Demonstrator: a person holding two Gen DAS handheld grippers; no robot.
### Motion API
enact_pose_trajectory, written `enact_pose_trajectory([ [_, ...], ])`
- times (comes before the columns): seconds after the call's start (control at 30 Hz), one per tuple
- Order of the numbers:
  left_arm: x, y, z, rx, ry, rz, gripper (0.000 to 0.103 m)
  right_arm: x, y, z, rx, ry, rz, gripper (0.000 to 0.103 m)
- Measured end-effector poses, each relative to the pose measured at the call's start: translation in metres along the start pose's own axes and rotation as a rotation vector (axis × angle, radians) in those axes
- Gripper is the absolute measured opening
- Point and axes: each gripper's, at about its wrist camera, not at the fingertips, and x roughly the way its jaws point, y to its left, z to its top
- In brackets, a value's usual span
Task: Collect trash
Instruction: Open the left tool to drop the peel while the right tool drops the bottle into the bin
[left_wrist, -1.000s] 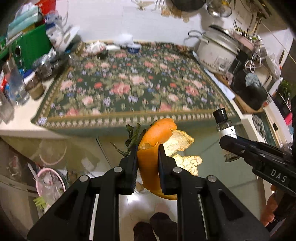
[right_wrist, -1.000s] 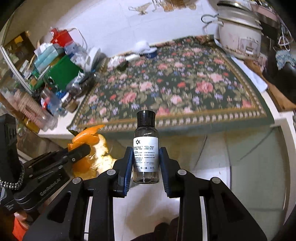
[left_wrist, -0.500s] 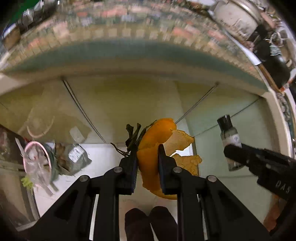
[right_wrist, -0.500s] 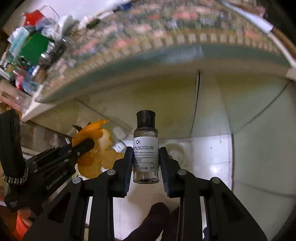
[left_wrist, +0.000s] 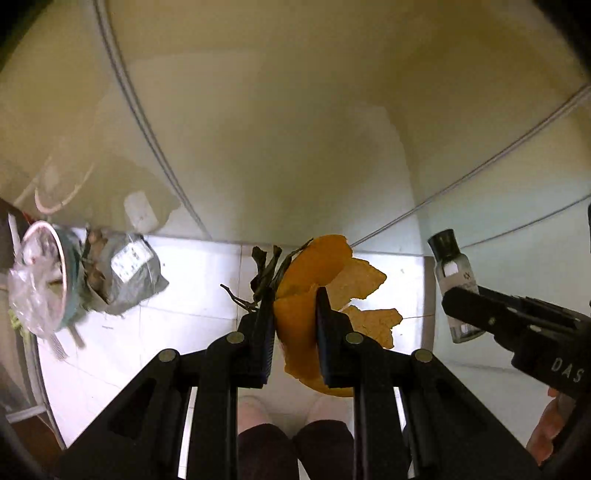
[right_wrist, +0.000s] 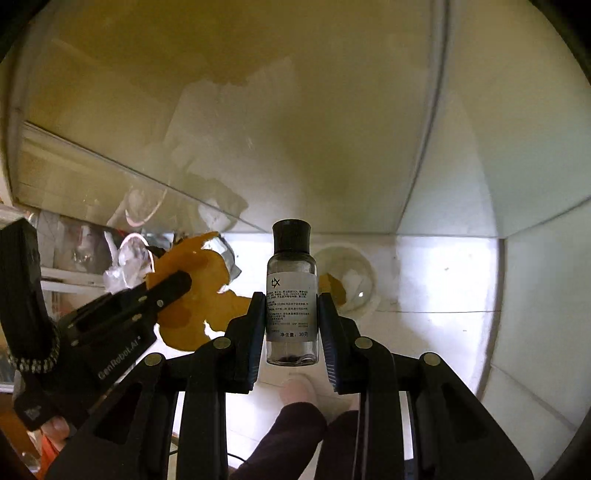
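Both views had dropped from the flowered desk to the white floor (left_wrist: 192, 295), where a bin (left_wrist: 40, 280) held crumpled plastic. Left gripper (left_wrist: 294, 325) clamped orange peel (left_wrist: 295, 314); right gripper (right_wrist: 291, 325) clamped a small bottle (right_wrist: 291, 295).

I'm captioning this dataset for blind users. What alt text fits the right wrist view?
The right hand-held gripper holds an upright small bottle with a black cap above a white floor. To its left, the left hand-held gripper clamps orange peel.
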Motion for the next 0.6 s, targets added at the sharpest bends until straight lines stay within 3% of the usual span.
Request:
enact_pose_trajectory([
  [0.17,0.054,0.011,-0.009,-0.021,0.035,-0.001,0.019,0.039,-0.01,0.005,-0.039,0.01,-0.016,0.027],
  [0.27,0.078,0.008,-0.012,-0.015,0.054,-0.005,0.019,0.047,-0.014,0.009,-0.05,0.003,-0.053,0.036],
  [0.4,0.111,-0.004,-0.012,0.007,0.09,-0.027,0.021,0.042,-0.025,0.011,-0.022,-0.017,-0.052,0.036],
  [0.6,0.148,-0.027,-0.006,0.07,0.148,-0.064,0.036,0.037,-0.038,0.013,0.016,-0.052,-0.064,0.036],
])
